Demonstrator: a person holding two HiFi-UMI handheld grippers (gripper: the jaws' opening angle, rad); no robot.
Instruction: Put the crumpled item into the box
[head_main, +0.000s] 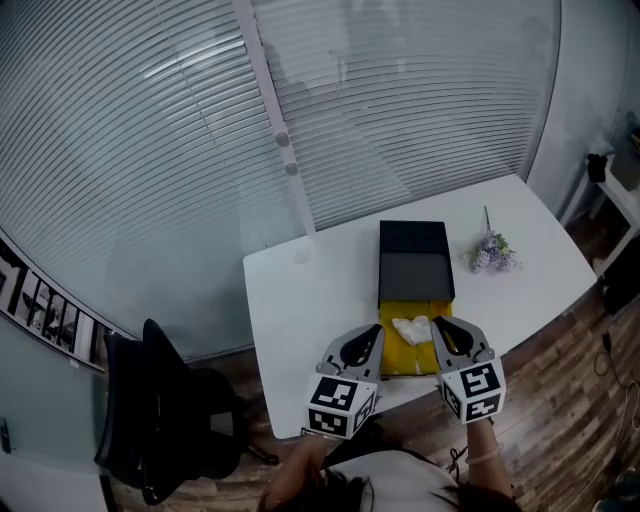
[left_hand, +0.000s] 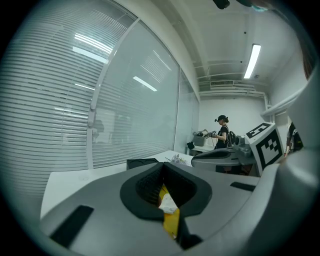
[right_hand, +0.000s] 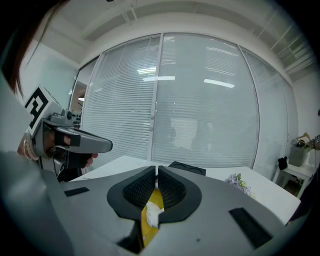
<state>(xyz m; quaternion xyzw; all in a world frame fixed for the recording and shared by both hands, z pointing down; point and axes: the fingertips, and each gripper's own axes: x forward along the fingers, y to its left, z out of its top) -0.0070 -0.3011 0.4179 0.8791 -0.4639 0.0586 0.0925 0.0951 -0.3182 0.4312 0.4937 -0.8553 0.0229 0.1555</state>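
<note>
Both your grippers, left gripper (head_main: 374, 337) and right gripper (head_main: 441, 329), had jaws drawn together on nothing; the crumpled item (head_main: 410, 328) lay inside the yellow box (head_main: 411, 359), between them, touching neither.

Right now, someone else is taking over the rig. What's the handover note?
Left gripper: shut, empty, hovering by the left side of the box's yellow part.
Right gripper: shut, empty, by its right side.
Crumpled paper: lies on that yellow part, at the near end of the black box, held by neither gripper.
Done: possibly the drop; I can't tell if the yellow part counts as inside.
Left: if not, grasp the paper and move it in.
</note>
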